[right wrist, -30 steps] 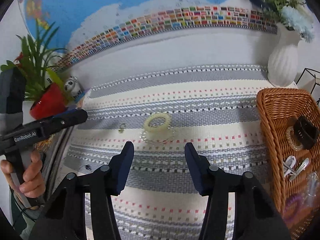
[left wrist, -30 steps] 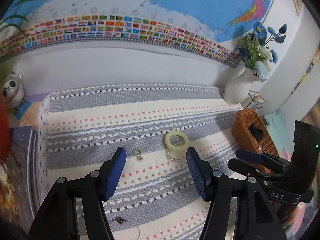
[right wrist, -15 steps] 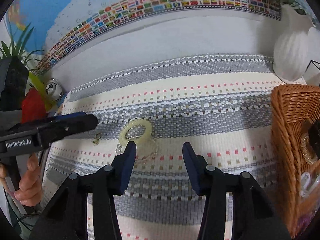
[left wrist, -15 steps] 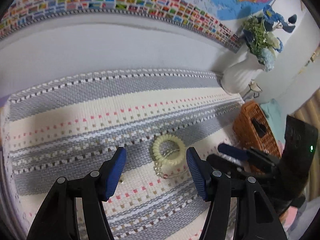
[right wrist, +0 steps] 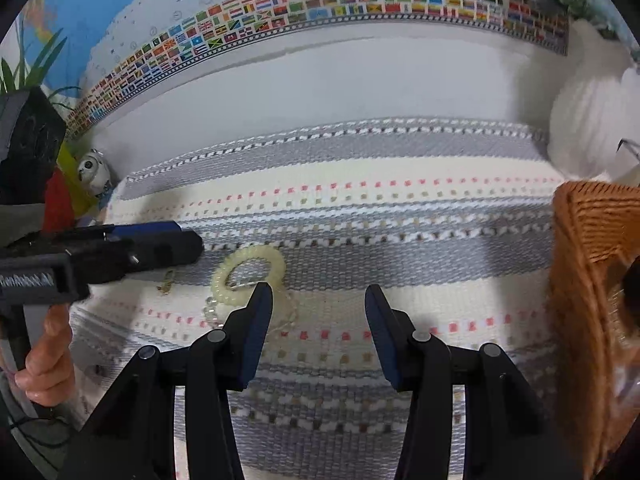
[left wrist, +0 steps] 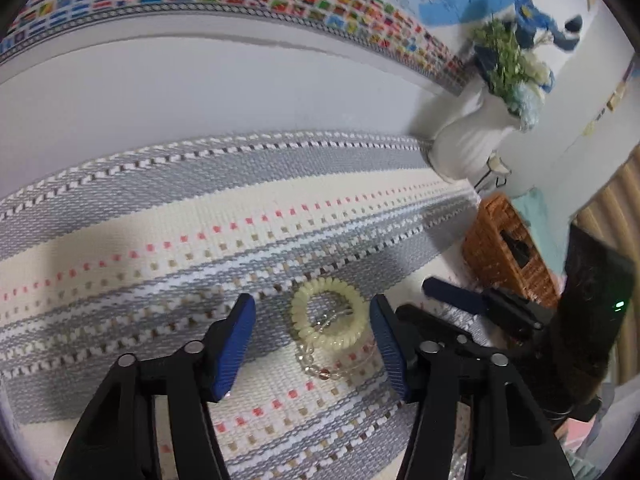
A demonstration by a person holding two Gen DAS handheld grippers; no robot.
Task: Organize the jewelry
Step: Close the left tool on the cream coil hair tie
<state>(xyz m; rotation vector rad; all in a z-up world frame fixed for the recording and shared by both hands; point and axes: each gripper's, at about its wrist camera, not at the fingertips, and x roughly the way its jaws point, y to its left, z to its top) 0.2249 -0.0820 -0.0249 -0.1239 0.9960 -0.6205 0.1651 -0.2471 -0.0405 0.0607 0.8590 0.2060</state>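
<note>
Both grippers have dropped closer to the striped woven mat (left wrist: 168, 216) since a second ago, and the pale yellow spiral hair tie (left wrist: 328, 317) now sits between the left gripper's (left wrist: 312, 340) fingers, which are closing but do not touch it. Touching the hair tie's near edge lies a clear bead bracelet (left wrist: 320, 364), while the wicker basket (left wrist: 504, 248) stands well to its right. Just right of the hair tie, the right gripper (right wrist: 319, 322) hangs with fingers apart and empty.
</note>
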